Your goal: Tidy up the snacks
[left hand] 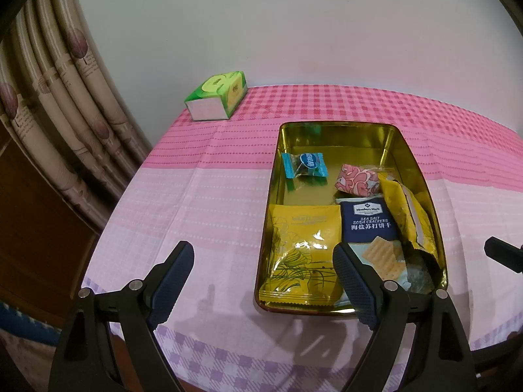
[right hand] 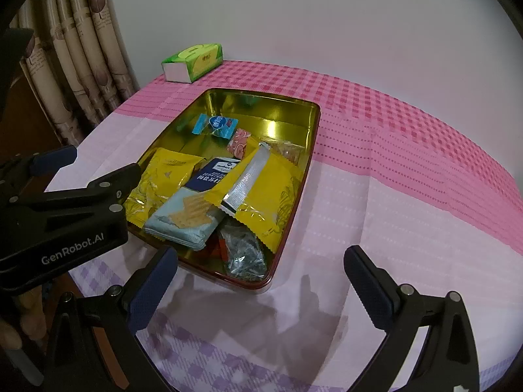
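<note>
A gold tin tray (left hand: 421, 176) (right hand: 312, 130) sits on the pink checked tablecloth and holds snacks: two yellow packets (left hand: 304, 251) (right hand: 261, 189), a navy sea salt cracker pack (left hand: 369, 225) (right hand: 196, 209), a blue candy (left hand: 304, 165) (right hand: 215, 124), a pink packet (left hand: 356, 179) (right hand: 240, 142) and a clear bag of dark pieces (right hand: 245, 254). My left gripper (left hand: 263, 271) is open and empty over the tray's near left corner; it also shows in the right wrist view (right hand: 94, 166). My right gripper (right hand: 258, 277) is open and empty above the tray's near end.
A green tissue box (left hand: 217, 96) (right hand: 193, 62) stands at the table's far left corner. Curtains (left hand: 65, 98) hang left of the table, and a white wall rises behind it. The tablecloth (right hand: 408, 179) spreads right of the tray. The table edge runs close below both grippers.
</note>
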Available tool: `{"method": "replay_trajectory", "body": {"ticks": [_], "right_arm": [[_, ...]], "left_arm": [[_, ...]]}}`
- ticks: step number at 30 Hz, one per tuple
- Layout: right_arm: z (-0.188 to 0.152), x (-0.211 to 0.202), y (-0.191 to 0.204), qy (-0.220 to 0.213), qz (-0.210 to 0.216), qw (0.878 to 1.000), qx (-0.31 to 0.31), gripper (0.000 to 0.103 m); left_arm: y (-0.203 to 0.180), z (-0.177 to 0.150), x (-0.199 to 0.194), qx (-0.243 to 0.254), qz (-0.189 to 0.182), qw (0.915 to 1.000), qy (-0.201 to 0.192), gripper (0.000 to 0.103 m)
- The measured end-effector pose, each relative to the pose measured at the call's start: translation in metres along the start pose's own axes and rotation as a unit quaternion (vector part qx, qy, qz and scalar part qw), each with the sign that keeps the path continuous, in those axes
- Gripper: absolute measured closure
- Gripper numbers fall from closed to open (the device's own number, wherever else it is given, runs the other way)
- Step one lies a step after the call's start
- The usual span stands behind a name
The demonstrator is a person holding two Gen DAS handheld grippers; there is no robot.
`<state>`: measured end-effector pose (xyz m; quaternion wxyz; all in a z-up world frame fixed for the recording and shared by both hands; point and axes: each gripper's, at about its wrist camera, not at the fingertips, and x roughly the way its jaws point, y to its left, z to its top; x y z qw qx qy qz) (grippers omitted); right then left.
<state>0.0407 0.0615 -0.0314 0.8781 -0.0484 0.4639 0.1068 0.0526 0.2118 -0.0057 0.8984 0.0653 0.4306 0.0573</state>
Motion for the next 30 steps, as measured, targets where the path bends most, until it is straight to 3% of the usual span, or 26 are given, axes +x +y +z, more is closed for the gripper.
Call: {"method": "replay_trajectory", "body": {"ticks": [30], "right_arm": [[0.0004,0.0043,0.0019,0.004,0.003,1.000,-0.002,0.002]], "left_arm": [[-0.0001,-0.0005,0.0029,0.003,-0.004,1.0000,0.007,0.016]]}}
